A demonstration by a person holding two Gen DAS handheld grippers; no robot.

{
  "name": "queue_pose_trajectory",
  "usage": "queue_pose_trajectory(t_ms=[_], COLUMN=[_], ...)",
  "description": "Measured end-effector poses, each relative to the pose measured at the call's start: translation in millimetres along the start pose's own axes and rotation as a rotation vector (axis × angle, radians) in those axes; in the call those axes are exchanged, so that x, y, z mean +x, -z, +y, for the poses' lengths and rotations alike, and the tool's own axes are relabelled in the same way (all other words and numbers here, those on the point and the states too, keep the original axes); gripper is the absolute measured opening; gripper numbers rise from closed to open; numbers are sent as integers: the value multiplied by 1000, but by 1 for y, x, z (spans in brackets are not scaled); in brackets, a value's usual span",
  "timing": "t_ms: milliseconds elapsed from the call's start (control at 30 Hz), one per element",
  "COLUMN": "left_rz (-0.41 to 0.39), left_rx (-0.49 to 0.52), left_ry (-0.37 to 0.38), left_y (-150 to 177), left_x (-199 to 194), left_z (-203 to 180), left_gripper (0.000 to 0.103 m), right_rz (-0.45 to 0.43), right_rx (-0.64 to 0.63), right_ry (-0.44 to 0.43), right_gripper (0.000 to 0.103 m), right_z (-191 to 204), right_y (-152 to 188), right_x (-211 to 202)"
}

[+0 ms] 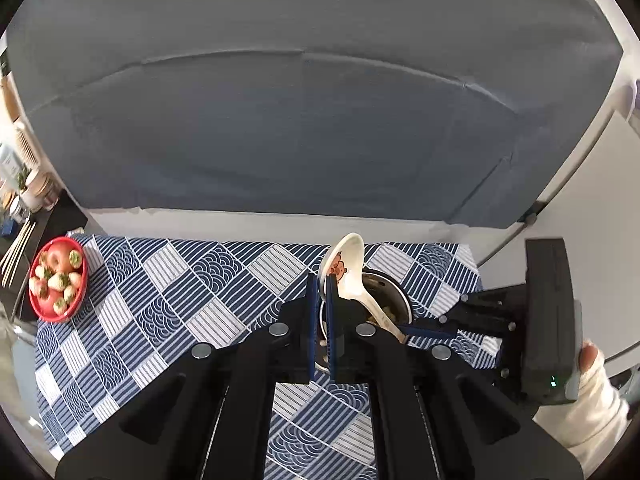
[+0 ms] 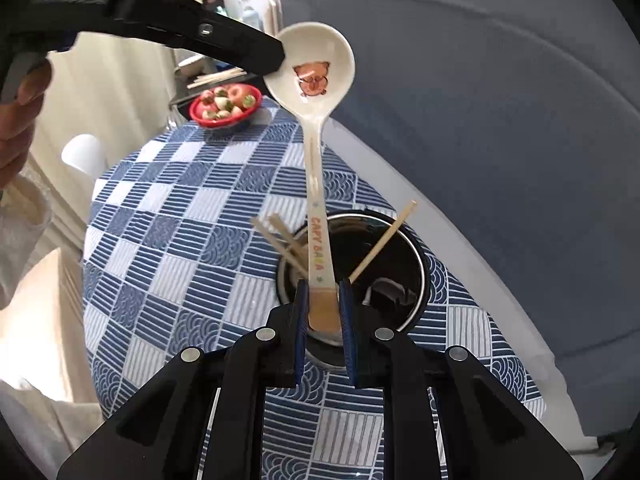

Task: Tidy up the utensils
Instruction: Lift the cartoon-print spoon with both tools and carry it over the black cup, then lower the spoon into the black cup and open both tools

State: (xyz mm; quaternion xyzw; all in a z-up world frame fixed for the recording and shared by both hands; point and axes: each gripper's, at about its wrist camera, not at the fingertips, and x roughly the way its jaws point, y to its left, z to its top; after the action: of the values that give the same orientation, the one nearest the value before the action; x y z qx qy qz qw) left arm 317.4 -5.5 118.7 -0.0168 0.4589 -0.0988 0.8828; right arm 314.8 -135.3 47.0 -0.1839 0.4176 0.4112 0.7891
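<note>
A white spoon (image 2: 318, 92) with a cartoon print and "CAPYBARA" on its handle stands tilted over a black metal-rimmed cup (image 2: 404, 240). My right gripper (image 2: 323, 300) is shut on the spoon's handle end above the cup. Several wooden chopsticks (image 2: 382, 242) lean inside the cup. My left gripper (image 1: 320, 288) is nearly shut, with its tips at the spoon's bowl (image 1: 344, 260); in the right wrist view its fingers (image 2: 256, 56) touch the bowl's edge. The right gripper (image 1: 436, 330) also shows in the left wrist view, beside the cup (image 1: 400, 300).
A blue and white patterned cloth (image 2: 192, 232) covers the table. A red bowl of strawberries and an apple (image 1: 58, 278) sits at the far left corner, also in the right wrist view (image 2: 226, 108). More chopsticks (image 1: 18, 250) lie beyond it. A grey backdrop (image 1: 320, 120) stands behind.
</note>
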Motion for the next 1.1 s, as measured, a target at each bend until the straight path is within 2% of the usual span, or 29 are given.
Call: queue_pose_trajectory(t_ms=[267,533,867,933,967,1033,1067,1100], left_rz=[49,79,92,102,99,73,51,24], left_rx=[54,90,124,122,116,93,75,55], left_ry=[0,16,28,47,50,57,65,55], left_y=[3,5,4,5,5,5,5,6], left_x=[34,46,45,46,45,41,37,31], left_z=[5,9,5,4,5,8,10,13], left_gripper=[4,4,5,5,6,29,53,66], right_rz=[122,215,237,224,217,184,167,147], right_rx=[5,-36,-48,-49,-48,-54,-56,-56], right_ry=[14,61,87,93,104,103,103,106], right_gripper=[14,14,15,18,27,42,51,59], right_z=[-11,-11,-11,-11,-11,-9,-8,-7], right_y=[-5,-10,-10,-9,-9,-7,-7,-7], right_x=[41,58,57,53,49,38,32,26])
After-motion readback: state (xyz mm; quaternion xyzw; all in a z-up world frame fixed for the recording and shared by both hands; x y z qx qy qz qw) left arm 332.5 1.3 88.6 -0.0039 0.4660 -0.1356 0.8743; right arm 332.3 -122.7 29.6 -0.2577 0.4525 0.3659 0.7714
